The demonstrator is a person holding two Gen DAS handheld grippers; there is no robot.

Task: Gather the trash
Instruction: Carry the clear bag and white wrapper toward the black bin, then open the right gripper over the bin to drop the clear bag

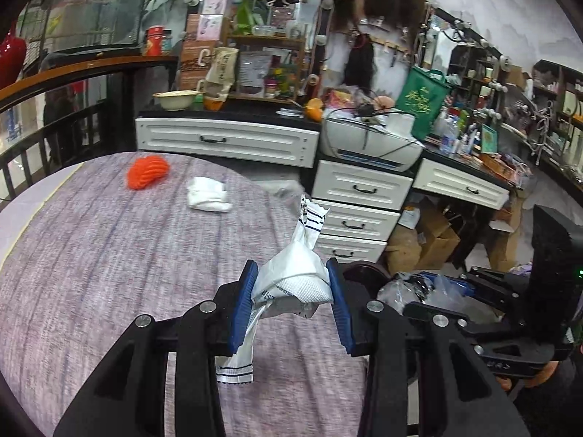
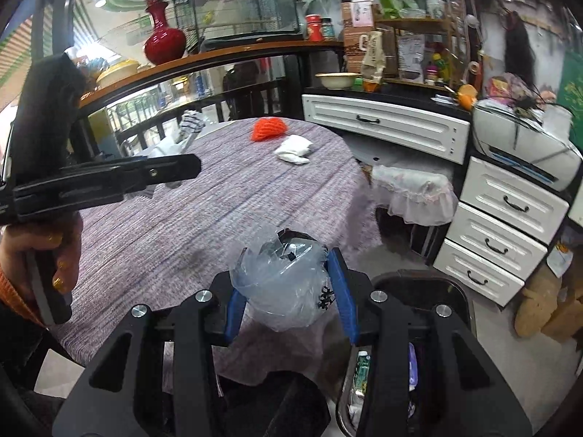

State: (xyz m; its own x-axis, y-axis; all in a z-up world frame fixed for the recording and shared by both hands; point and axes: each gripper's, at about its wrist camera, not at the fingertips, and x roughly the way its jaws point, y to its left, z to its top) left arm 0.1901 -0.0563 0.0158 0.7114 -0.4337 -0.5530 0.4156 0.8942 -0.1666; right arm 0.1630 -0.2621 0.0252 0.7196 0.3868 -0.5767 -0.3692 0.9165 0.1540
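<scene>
Table [image 1: 91, 255], left to right: 1 orange net [image 1: 147, 172], 1 white tissue [image 1: 207, 195]. My left gripper [image 1: 293, 284] pinches 1 white wrapper [image 1: 291, 276]; my right gripper [image 2: 288, 280] clamps 1 clear bag [image 2: 280, 287] beside the bin [image 2: 419, 280].

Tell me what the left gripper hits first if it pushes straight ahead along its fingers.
Probably nothing on the table: the left gripper, shut on a white wrapper, points past the tablecloth edge toward the white drawers. The crumpled tissue lies left of that line; depth is unclear.
</scene>
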